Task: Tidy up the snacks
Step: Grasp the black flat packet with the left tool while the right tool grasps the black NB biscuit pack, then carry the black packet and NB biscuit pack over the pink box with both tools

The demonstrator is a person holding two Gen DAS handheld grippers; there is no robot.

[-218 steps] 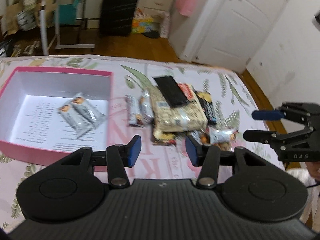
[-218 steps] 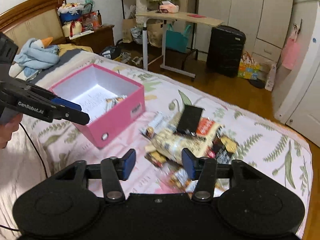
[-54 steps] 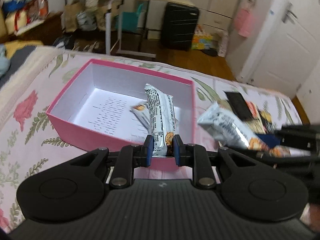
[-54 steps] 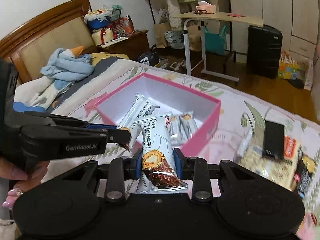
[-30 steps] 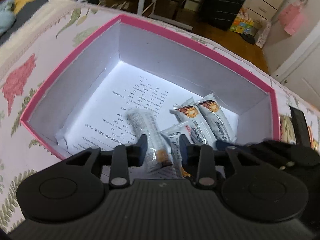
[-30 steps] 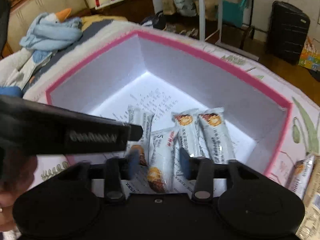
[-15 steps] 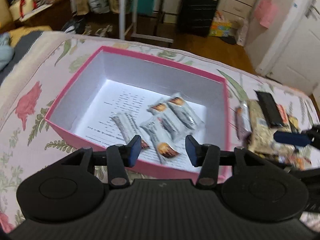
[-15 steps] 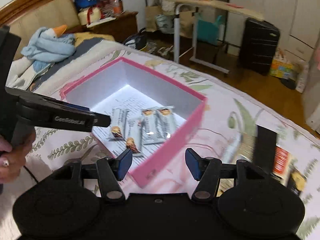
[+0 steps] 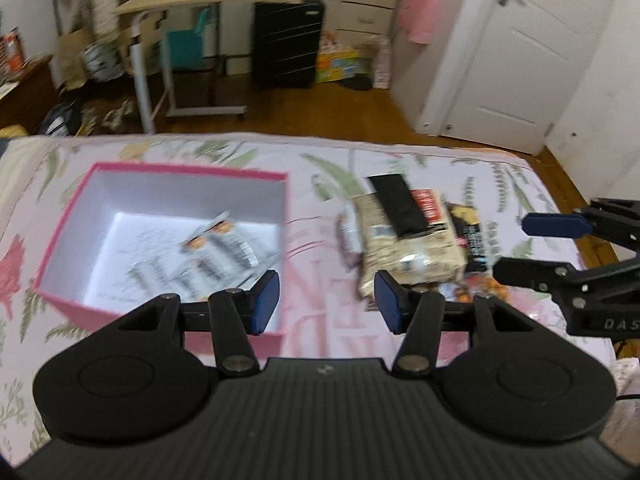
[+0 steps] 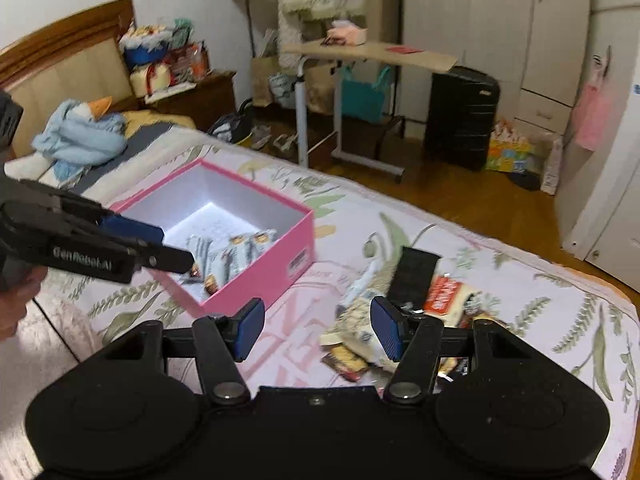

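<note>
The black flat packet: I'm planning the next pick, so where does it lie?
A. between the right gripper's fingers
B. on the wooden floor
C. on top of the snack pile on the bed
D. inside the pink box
C: the black flat packet rests atop the snack pile, outside the pink box.

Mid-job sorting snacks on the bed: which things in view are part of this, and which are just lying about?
Part of the job:
- pink box
- white snack bars lying inside it
- snack pile on the bedspread
- left gripper, jaws opening, nothing between them
- right gripper, open and empty

Just lying about:
- black suitcase
- rolling table
- blue plush
</note>
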